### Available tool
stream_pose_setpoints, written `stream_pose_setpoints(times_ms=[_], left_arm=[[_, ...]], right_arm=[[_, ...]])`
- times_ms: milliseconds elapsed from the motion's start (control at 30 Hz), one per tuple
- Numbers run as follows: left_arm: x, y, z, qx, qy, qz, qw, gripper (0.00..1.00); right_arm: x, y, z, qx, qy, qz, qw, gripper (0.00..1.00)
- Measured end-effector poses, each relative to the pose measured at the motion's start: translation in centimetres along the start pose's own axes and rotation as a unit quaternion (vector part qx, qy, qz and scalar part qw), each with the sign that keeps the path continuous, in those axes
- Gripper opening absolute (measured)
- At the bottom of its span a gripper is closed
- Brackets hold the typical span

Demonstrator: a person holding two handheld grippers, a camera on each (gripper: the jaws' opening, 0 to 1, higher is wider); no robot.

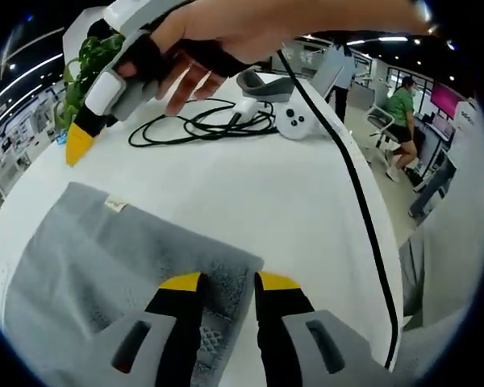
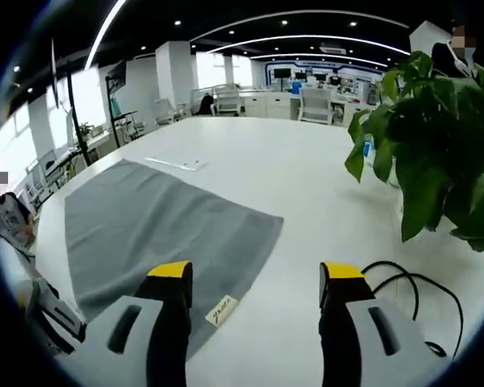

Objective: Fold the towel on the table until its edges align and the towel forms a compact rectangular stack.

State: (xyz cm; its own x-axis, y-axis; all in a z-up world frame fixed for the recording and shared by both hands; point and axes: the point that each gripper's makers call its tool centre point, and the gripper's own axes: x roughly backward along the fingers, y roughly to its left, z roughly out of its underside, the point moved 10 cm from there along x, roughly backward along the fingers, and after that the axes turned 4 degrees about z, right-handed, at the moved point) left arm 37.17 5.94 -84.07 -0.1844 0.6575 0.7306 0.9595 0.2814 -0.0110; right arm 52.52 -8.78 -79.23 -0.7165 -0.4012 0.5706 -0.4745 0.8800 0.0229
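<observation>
My left gripper [image 1: 228, 282] has narrow fingers over the grey terry towel [image 1: 105, 274], contact hard to judge. Right gripper [image 2: 256, 272] fingers spread wide above the white table [image 2: 306, 177]; the towel's near corner hides behind them.

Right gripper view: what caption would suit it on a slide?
Open tongs hover over the grey towel lying flat on a white table, beside a leafy plant.

towel [image 2: 157, 222] flat on table [image 2: 306, 169], plant [image 2: 436, 145] & cables [image 1: 202, 125] on table beyond its tag [image 2: 220, 310] corner.
</observation>
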Motion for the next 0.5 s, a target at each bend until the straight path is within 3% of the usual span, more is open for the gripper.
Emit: stream_pose_setpoints(times_ms=[433, 500], left_arm=[[-0.1, -0.1, -0.1, 0.010, 0.009, -0.005, 0.9999, 0.16], [-0.1, 0.0, -0.2, 0.009, 0.012, -0.007, 0.9999, 0.13]], right_arm=[[-3.7, -0.6, 0.0, 0.001, 0.015, 0.006, 0.9999, 0.58], [-4.2, -0.6, -0.2, 0.002, 0.000, 0.007, 1.0000, 0.58]])
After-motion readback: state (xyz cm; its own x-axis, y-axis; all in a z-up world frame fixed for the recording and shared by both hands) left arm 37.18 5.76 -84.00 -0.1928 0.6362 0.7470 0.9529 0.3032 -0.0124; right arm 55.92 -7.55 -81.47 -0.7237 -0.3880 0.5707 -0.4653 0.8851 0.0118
